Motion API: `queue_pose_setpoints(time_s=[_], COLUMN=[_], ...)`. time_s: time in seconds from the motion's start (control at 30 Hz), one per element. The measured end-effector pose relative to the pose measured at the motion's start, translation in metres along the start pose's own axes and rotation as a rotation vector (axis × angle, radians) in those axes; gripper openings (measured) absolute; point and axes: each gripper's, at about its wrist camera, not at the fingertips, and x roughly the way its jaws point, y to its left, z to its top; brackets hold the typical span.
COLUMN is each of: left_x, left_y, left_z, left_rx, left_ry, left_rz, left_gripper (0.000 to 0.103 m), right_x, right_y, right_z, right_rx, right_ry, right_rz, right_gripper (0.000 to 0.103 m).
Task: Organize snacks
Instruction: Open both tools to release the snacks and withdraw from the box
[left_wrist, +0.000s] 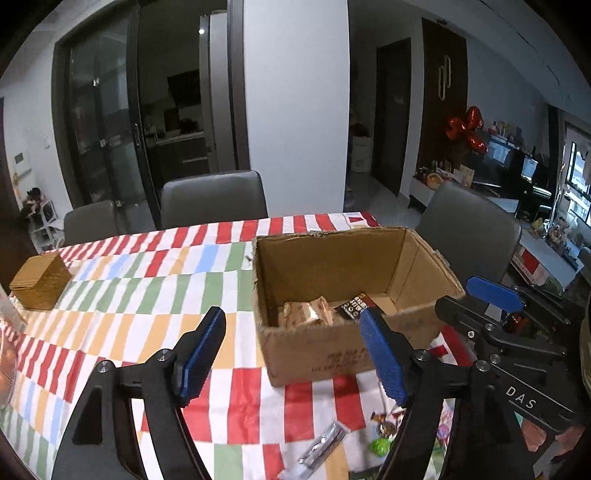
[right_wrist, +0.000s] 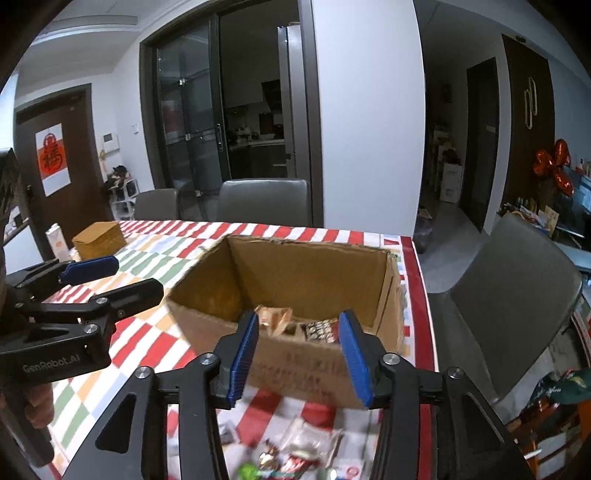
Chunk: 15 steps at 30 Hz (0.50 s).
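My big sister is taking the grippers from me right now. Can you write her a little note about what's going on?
Left gripper: open, holding nothing, near the cardboard box.
Right gripper: open, holding nothing, in front of that box.
Done: a tan packet and a dark packet already lie in the box.
Left: loose snacks sit on the striped tablecloth in front of the box, including a silver wrapper and a green sweet. They probably go in next.

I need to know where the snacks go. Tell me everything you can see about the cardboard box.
The cardboard box is plain brown corrugated card, open-topped, upright on the striped tablecloth near the table's right edge. Faint dark print marks its near wall. Inside lie a tan wrapped snack and a dark packet. Neither gripper touches it.
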Motion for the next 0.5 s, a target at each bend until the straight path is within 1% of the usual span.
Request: queue_pose_setpoints(time_s=[0.13,0.27,0.4,0.5], left_x=[-0.021,-0.036,-0.053,-0.06], left_y=[0.004,0.007,0.012,0.015], left_z=[-0.018,-0.036,-0.061,-0.078], left_rx=[-0.013,-0.019,-0.026,-0.035], left_ry=[-0.011,-0.002,-0.003,0.013], left_rz=[-0.003,-0.001,0.034,0.051], left_gripper=[0.078,0.079,0.08,0.081], right_x=[-0.017,-0.03,-0.039,-0.044], right_y=[0.011,0.023,0.037,0.045], right_z=[-0.014,-0.028,-0.043,-0.056], right_rx=[-0.007,-0.02,-0.039,-0.046], right_ry=[-0.013,-0.008,-0.005,0.001], right_rz=[0.023,0.048,0.068,0.077], right_gripper=[0.049,0.049,0.049,0.049])
